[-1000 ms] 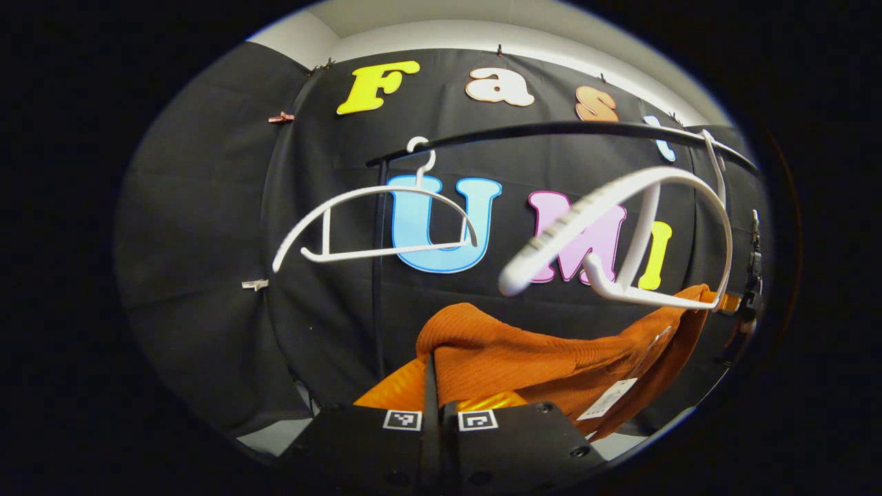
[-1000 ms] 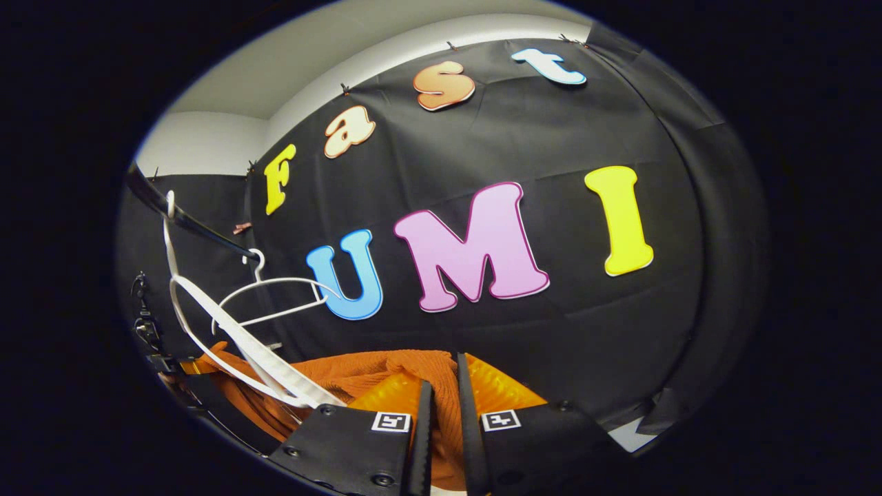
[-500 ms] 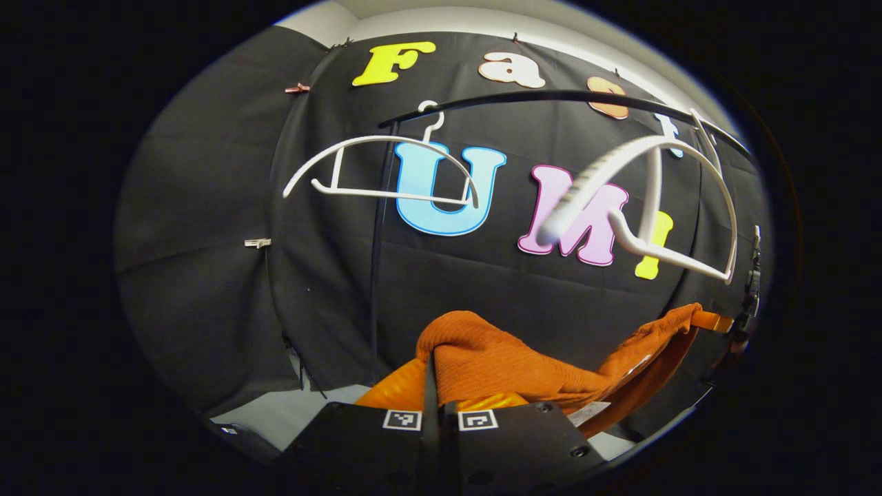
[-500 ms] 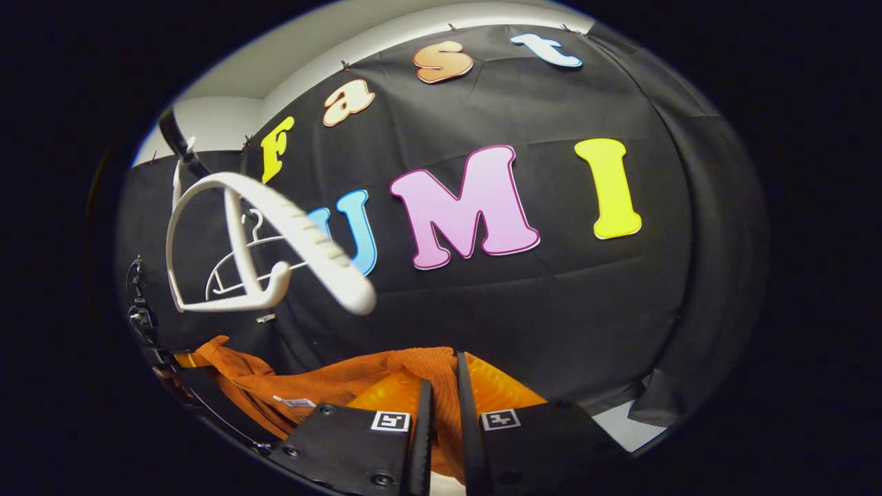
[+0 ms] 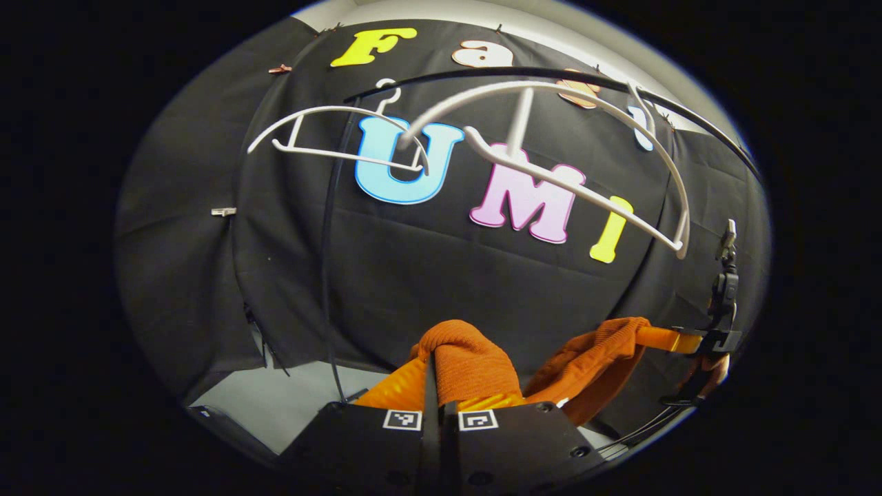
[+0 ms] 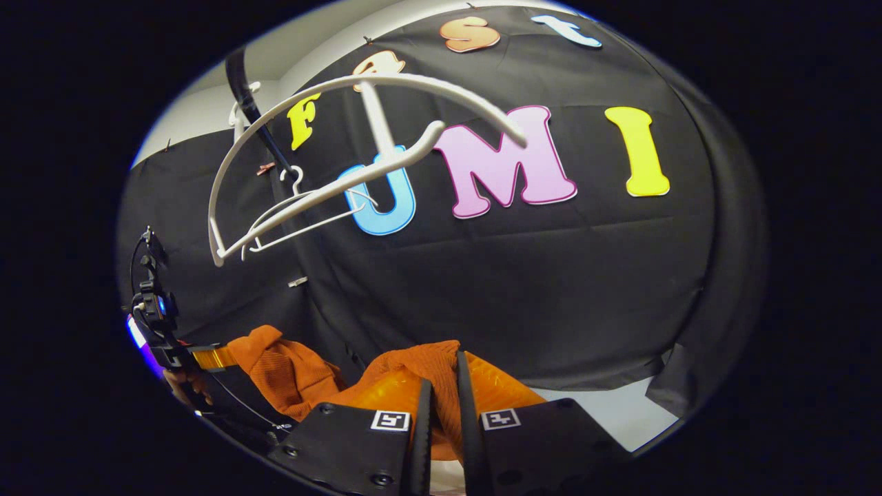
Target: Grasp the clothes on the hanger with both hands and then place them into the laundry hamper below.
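No readable text or numbers, square coded markers (image 5: 402, 419) on hand-held gripper fingers; nothing legible

The orange garment (image 5: 468, 362) is ribbed matt knit cloth; the white hangers (image 5: 551, 145) look like smooth plastic.

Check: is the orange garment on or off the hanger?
Off. The orange garment hangs between both grippers, below the bare white hanger on the rail.
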Demonstrator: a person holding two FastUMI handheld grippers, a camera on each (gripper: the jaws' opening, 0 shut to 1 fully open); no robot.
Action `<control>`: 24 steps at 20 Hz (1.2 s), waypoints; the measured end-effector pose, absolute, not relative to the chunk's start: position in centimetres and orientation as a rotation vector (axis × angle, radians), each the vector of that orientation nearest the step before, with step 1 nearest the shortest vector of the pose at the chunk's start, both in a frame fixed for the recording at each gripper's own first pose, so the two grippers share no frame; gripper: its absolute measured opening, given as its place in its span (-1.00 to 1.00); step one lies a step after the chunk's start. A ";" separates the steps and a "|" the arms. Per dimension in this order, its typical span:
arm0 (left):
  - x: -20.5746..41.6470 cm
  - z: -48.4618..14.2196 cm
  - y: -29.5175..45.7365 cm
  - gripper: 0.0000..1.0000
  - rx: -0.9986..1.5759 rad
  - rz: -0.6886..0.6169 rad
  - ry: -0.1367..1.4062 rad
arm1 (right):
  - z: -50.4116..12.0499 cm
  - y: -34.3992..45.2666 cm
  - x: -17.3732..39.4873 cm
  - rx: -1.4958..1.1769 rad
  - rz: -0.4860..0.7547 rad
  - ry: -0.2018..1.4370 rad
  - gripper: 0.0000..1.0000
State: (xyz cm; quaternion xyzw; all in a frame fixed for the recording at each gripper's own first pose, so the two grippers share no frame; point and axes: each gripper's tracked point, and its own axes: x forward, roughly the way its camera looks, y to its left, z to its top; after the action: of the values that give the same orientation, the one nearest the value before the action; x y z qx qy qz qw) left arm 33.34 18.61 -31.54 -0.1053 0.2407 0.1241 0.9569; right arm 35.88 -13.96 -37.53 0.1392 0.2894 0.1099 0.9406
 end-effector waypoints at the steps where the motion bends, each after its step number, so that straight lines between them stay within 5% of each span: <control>1: 33.3 -31.8 17.8 -0.91 -0.216 0.234 0.500 | -37.5 -13.0 35.7 0.294 0.246 0.597 -0.55; 13: 33.5 -36.7 11.6 -0.90 -0.250 0.146 0.631 | -41.8 -2.0 30.7 0.203 0.511 0.797 -0.59; 14: 33.3 -37.6 11.4 -0.90 -0.255 0.153 0.655 | -42.4 -2.2 30.3 0.184 0.508 0.822 -0.81; 15: 33.1 -38.6 11.6 -0.90 -0.264 0.161 0.688 | -43.2 -2.4 29.8 0.166 0.505 0.853 -0.64; 17: 32.4 -40.5 12.0 -0.89 -0.259 0.180 0.758 | -44.7 -3.1 29.0 0.127 0.492 0.908 -0.64; 19: 31.0 -42.6 12.6 -0.92 -0.205 0.214 0.854 | -45.8 -4.6 28.6 0.082 0.472 0.937 -0.12; 22: 29.1 -43.8 13.7 0.91 -0.131 0.235 0.912 | -45.4 -6.0 29.2 0.078 0.447 0.918 0.66; 23: 29.2 -43.8 13.6 0.89 -0.138 0.226 0.905 | -45.4 -6.4 29.3 0.070 0.435 0.915 0.90; 24: 29.2 -43.4 13.6 0.91 -0.143 0.223 0.893 | -45.3 -6.9 29.6 0.067 0.418 0.908 0.91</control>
State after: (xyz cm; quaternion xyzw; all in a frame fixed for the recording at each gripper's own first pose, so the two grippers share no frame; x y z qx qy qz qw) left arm 29.23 13.63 -43.42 -0.0691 0.4307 0.1076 0.8934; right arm 29.57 -6.94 -45.31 0.0321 0.4355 0.2001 0.8771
